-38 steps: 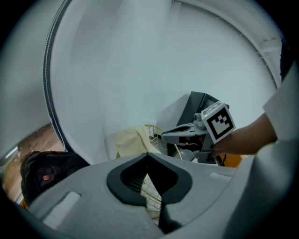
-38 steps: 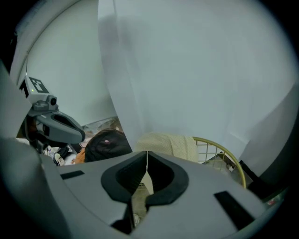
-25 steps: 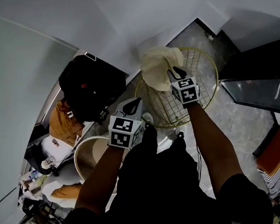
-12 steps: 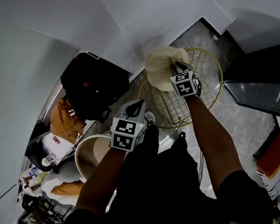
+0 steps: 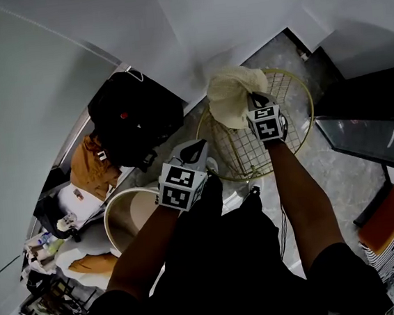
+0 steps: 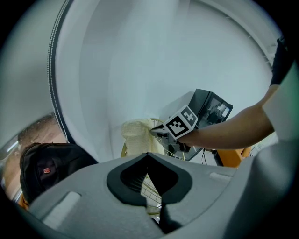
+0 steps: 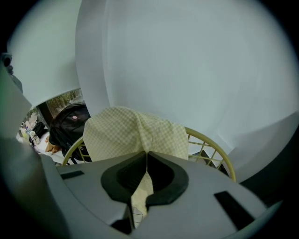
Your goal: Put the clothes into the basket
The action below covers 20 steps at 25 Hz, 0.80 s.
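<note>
A cream checked cloth (image 5: pixel 231 95) hangs over the far left rim of the yellow wire basket (image 5: pixel 303 87). My right gripper (image 5: pixel 255 102) is shut on the cloth. In the right gripper view the cloth (image 7: pixel 133 130) spreads beyond the closed jaws and a strip of it hangs down between them, with the basket rim (image 7: pixel 211 143) behind. My left gripper (image 5: pixel 197 148) is held shut and empty, short of the basket's near left side. The left gripper view shows the cloth (image 6: pixel 137 136), the right gripper's marker cube and the basket wires (image 6: pixel 150 187) past the closed tips.
A black backpack (image 5: pixel 134 118) lies left of the basket against the white wall. A round tan tub (image 5: pixel 126 220) sits below it, with an orange garment (image 5: pixel 88 170) and clutter further left. Dark furniture (image 5: pixel 366 104) borders the basket's right side; orange items (image 5: pixel 392 211) lie at lower right.
The right gripper has shifted a little further over the basket with the cloth still in it. The left gripper has hardly moved.
</note>
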Each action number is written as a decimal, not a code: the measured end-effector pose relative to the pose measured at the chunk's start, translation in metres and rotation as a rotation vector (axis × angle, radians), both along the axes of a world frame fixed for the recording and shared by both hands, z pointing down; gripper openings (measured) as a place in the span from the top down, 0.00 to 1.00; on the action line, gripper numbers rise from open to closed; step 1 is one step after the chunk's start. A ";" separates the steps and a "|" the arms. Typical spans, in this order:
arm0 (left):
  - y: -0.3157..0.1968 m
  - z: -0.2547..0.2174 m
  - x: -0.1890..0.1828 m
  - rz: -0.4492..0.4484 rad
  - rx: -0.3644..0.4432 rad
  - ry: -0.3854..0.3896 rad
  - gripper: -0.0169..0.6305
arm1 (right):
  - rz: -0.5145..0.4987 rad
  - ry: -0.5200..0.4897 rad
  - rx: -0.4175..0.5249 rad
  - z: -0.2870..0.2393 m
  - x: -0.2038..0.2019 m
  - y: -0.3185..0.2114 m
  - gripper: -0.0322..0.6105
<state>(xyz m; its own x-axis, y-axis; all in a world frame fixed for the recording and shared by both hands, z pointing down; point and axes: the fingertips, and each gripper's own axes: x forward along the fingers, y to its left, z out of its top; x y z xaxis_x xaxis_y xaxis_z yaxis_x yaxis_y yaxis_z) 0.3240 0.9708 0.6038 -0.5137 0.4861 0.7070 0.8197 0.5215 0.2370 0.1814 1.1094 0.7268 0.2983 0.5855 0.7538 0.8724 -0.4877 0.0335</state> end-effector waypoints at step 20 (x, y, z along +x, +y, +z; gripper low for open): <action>-0.002 -0.043 -0.008 -0.080 -0.088 -0.047 0.97 | -0.008 0.262 -0.027 -0.104 0.002 -0.046 0.92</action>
